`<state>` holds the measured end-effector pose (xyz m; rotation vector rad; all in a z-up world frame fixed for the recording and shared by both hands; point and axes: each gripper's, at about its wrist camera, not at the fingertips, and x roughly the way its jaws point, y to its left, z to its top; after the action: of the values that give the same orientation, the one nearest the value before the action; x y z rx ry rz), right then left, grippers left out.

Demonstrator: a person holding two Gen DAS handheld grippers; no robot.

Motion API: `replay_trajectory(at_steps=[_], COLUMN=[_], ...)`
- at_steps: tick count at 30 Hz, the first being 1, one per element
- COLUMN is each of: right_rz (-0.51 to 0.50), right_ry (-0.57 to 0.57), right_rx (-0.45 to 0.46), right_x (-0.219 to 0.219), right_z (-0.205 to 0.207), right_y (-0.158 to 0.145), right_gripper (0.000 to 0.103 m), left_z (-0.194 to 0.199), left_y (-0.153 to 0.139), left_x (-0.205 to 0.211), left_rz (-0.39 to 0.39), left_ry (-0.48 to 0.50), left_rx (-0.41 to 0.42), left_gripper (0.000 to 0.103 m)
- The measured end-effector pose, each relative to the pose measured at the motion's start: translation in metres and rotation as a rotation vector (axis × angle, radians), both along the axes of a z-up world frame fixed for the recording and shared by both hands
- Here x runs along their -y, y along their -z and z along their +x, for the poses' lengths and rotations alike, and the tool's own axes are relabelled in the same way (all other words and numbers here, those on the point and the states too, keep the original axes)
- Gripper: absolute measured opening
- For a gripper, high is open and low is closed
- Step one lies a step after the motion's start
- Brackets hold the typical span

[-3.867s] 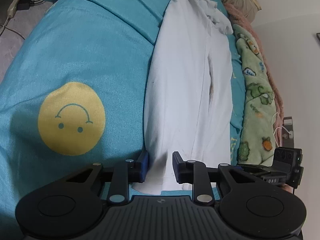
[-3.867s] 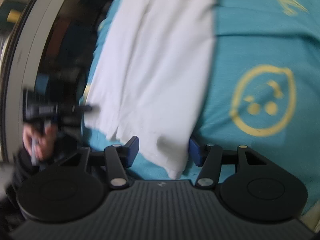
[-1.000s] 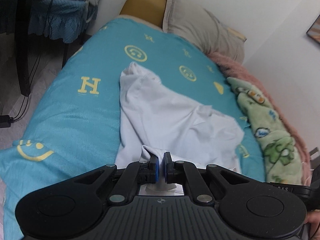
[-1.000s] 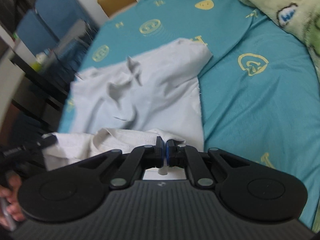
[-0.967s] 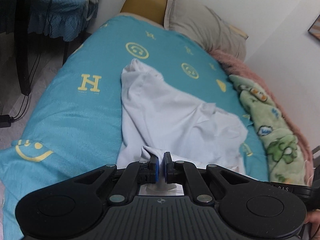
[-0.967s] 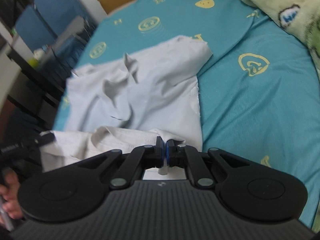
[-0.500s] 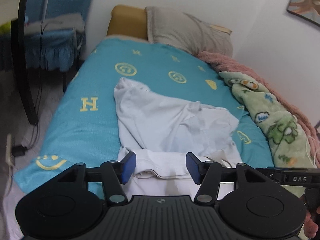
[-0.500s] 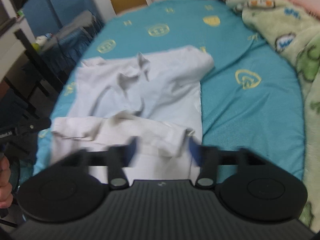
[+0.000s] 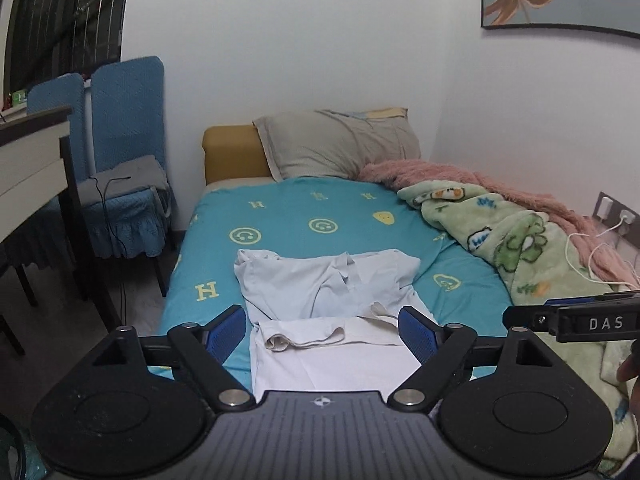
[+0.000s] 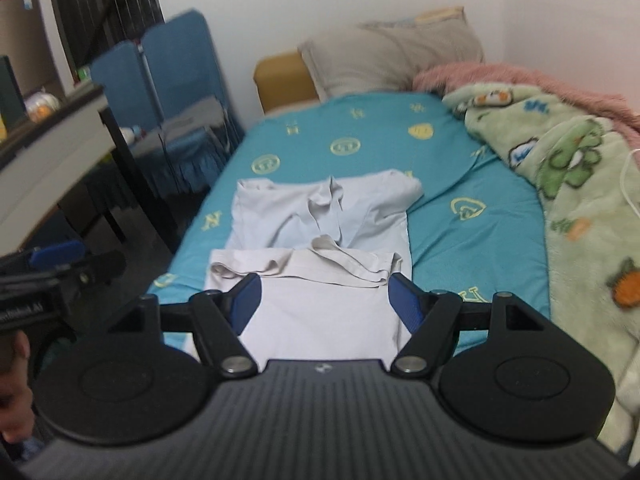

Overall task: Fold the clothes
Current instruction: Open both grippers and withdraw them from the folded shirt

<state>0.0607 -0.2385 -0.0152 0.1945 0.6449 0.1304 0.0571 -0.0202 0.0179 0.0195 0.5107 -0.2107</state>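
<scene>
A white garment (image 9: 328,312) lies folded over on itself on the teal bed sheet (image 9: 304,220), its near half laid over the far half. It also shows in the right wrist view (image 10: 320,248). My left gripper (image 9: 323,330) is open and empty, raised above the garment's near end. My right gripper (image 10: 325,300) is open and empty, also above the near end. The right gripper's side shows in the left wrist view (image 9: 572,320), and the left gripper's side shows in the right wrist view (image 10: 60,272).
A grey pillow (image 9: 340,144) and yellow cushion (image 9: 232,152) lie at the bed's head. A green blanket (image 9: 520,256) and pink blanket (image 9: 460,176) run along the right wall. Blue chairs (image 9: 124,152) and a desk (image 9: 32,168) stand left of the bed.
Both grippers were shut on the garment's edge a second ago. They have opened, let it drop folded on the bed, and pulled back and up.
</scene>
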Motion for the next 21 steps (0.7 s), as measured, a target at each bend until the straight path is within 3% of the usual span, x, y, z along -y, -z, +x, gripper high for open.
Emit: replay_trajectory(at_steps=[8, 14, 21], right_rz=[-0.027, -0.001, 0.015], right_ry=[0.021, 0.028, 0.057], right_rx=[0.087, 0.085, 0.066], right_x=[-0.010, -0.010, -0.004], right_z=[-0.056, -0.062, -0.062], right_y=[0.004, 0.016, 0.024], right_gripper=[0.072, 0.072, 0.072], left_z=[-0.063, -0.058, -0.033], left_y=[0.002, 0.027, 0.062], left_x=[-0.002, -0.017, -0.021], left_rz=[-0.033, -0.156, -0.170], left_ry=[-0.014, -0.024, -0.034], left_rx=[0.032, -0.102, -0.244], left_gripper=[0.088, 0.088, 0.088])
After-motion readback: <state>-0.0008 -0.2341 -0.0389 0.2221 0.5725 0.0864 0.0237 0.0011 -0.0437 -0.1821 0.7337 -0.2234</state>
